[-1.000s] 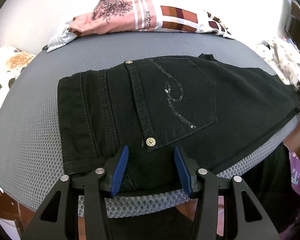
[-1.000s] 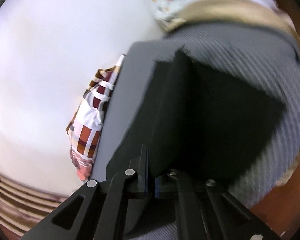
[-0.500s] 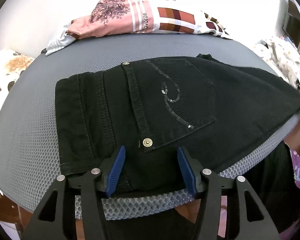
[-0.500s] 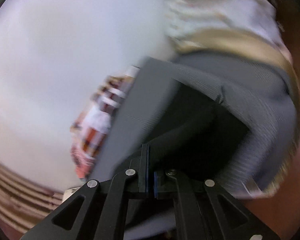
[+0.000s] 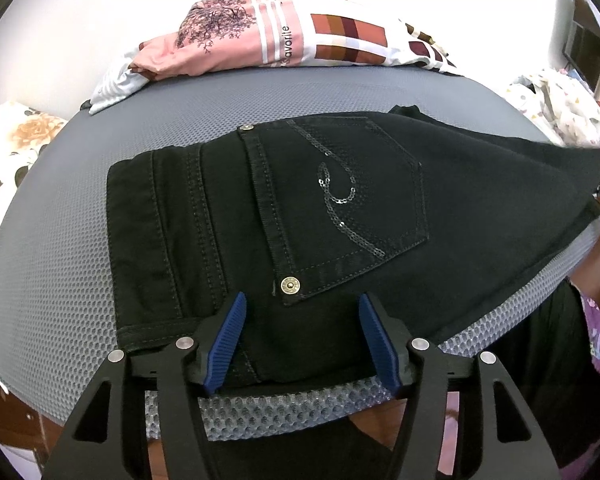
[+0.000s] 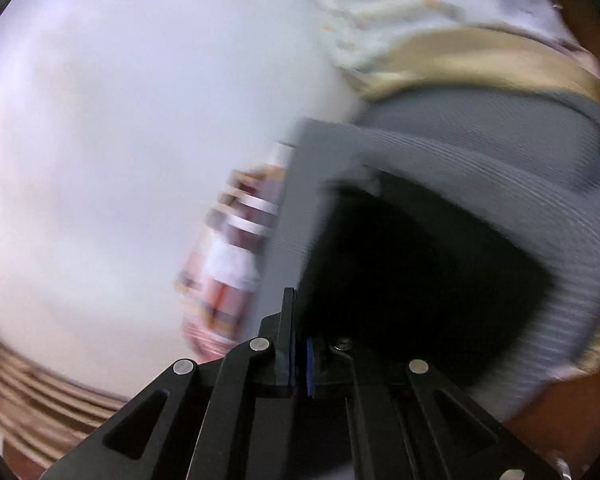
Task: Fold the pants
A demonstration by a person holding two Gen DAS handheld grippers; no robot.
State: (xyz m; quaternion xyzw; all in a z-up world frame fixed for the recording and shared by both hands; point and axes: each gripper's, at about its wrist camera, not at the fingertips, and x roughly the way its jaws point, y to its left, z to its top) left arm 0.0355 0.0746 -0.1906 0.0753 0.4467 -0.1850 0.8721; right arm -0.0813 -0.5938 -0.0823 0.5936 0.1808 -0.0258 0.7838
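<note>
Black pants (image 5: 340, 208) lie on a grey mesh surface (image 5: 60, 260), waistband to the left, sequined back pocket up, legs running right and lifted at the far right. My left gripper (image 5: 302, 320) is open, its blue pads on either side of the pants' near edge below the pocket rivet. In the blurred right wrist view, my right gripper (image 6: 300, 344) is shut on the black pants (image 6: 412, 280) and holds that end above the grey surface (image 6: 500, 184).
A pile of pink and plaid clothes (image 5: 284, 36) lies at the back of the surface. A floral cloth (image 5: 8, 152) is at the left, a white patterned cloth (image 5: 560, 108) at the right. A white wall is behind.
My left gripper has opened a little wider and drawn back slightly. My right gripper has kept moving with the pant legs, and their right end has risen off the surface.
</note>
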